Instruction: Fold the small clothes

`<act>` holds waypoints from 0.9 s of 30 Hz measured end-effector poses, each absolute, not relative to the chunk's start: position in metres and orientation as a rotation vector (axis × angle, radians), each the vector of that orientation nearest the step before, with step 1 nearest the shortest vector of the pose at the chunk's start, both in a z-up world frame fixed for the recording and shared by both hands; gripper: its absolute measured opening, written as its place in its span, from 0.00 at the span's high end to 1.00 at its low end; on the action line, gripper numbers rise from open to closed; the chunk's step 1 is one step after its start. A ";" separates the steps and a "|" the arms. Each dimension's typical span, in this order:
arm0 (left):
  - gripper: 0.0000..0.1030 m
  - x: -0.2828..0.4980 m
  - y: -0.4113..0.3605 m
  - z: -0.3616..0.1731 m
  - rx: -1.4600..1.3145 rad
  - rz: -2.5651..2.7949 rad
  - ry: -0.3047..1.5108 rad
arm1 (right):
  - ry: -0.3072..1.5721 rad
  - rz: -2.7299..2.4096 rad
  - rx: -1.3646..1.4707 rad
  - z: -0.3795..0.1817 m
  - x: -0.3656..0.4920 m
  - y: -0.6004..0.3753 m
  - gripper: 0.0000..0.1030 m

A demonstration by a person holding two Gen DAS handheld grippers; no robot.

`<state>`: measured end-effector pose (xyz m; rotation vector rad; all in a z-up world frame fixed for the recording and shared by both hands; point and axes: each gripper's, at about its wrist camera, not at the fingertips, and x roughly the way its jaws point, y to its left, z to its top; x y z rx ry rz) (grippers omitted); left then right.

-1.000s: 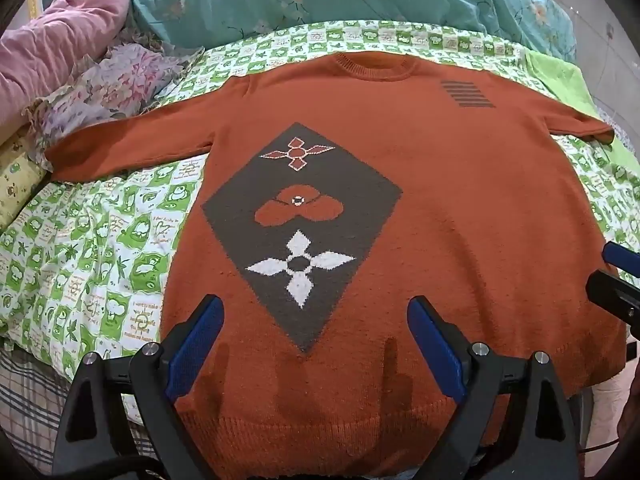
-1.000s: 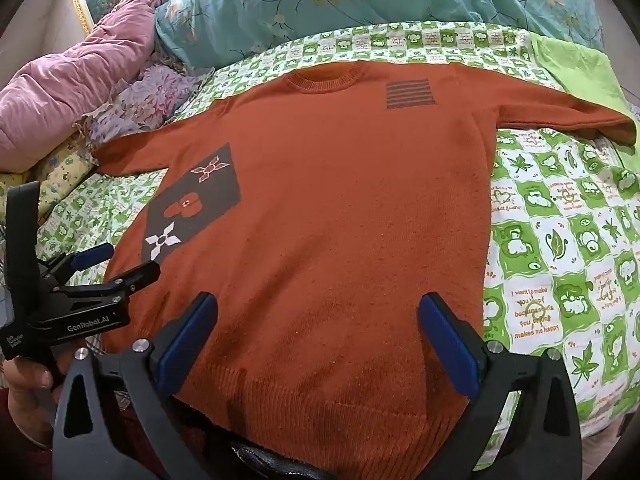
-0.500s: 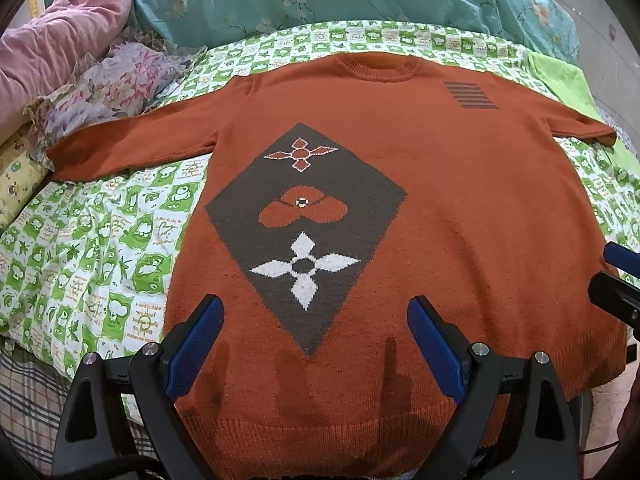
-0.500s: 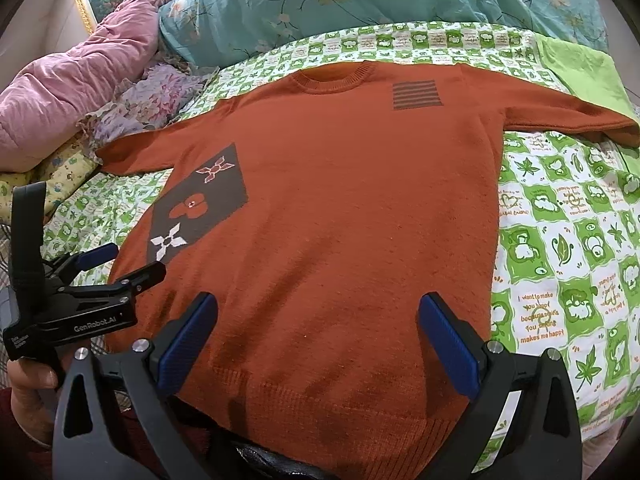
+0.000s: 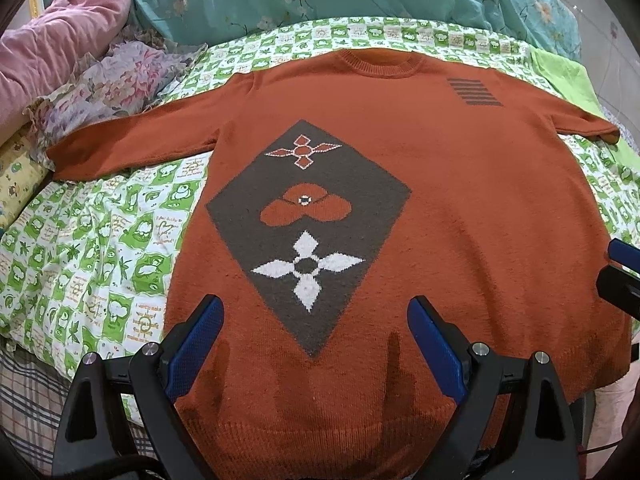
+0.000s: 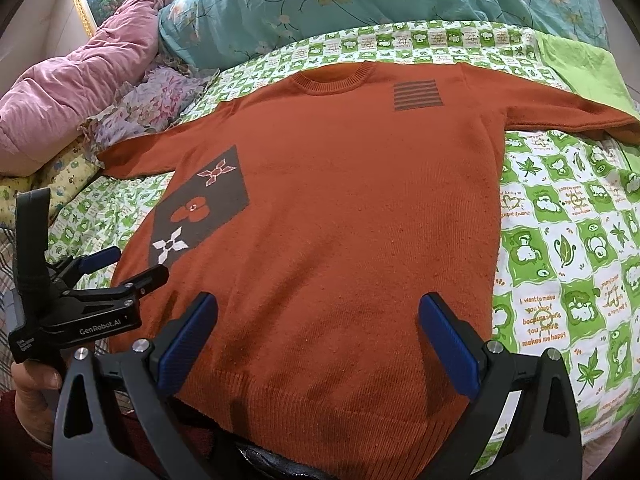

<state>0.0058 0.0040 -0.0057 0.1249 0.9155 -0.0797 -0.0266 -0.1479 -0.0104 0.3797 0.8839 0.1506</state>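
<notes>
Sweater (image 5: 460,216) lay flat, front up, on the green checked bedspread (image 5: 92,248), both grippers (image 5: 314,344) (image 6: 316,340) wide open, empty, near the hem; best pinch each near corner deeply before folding.

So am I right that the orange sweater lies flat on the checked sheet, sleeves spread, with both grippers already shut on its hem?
Not quite: both the left gripper and right gripper are open above the hem, as each wrist view shows. The sweater does lie flat on the checked sheet, sleeves spread.
</notes>
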 end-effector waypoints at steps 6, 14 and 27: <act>0.09 0.012 0.003 -0.009 0.128 -0.079 0.905 | 0.887 0.156 0.399 -0.013 -0.023 -0.152 0.02; 0.09 0.019 -0.001 -0.011 0.128 -0.110 0.912 | 0.879 0.167 0.434 -0.018 -0.019 -0.161 0.02; 0.09 0.071 -0.011 0.005 0.044 -0.229 0.970 | 0.776 -0.014 0.663 -0.020 -0.010 -0.297 0.02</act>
